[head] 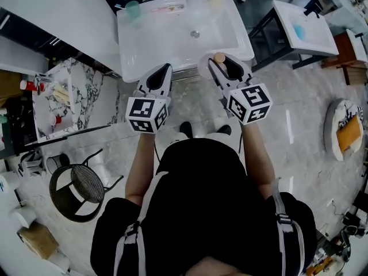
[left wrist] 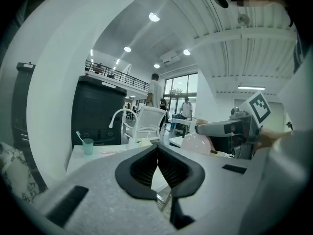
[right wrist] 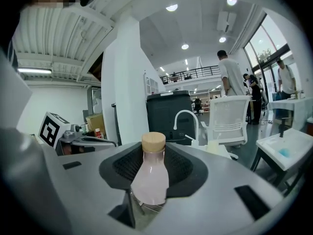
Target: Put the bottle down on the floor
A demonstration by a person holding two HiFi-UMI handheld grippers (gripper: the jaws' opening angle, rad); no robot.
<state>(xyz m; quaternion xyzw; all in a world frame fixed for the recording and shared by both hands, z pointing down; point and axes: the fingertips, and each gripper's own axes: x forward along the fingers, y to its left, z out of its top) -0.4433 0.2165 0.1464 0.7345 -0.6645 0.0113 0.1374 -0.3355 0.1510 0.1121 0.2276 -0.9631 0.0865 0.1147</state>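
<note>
Pink bottle [right wrist: 149, 177] clamped in R gripper [head: 225, 63], held up off the floor [head: 299, 114]

Bottle sits upright btwn the R jaws, tan cap above the dark pads, jaws pressed on its body both sides. Head view: it hangs just in front of the white sink [head: 172, 36], near the front rim, w/ grey floor below. L gripper [left wrist: 157, 155] is beside it at approx the same height, jaws together w/ nothing btwn them. Green cup [head: 133, 8] w/ a toothbrush stands at the sink's back left corner; black wire stool [head: 80, 188] on the floor to the person's left
</note>
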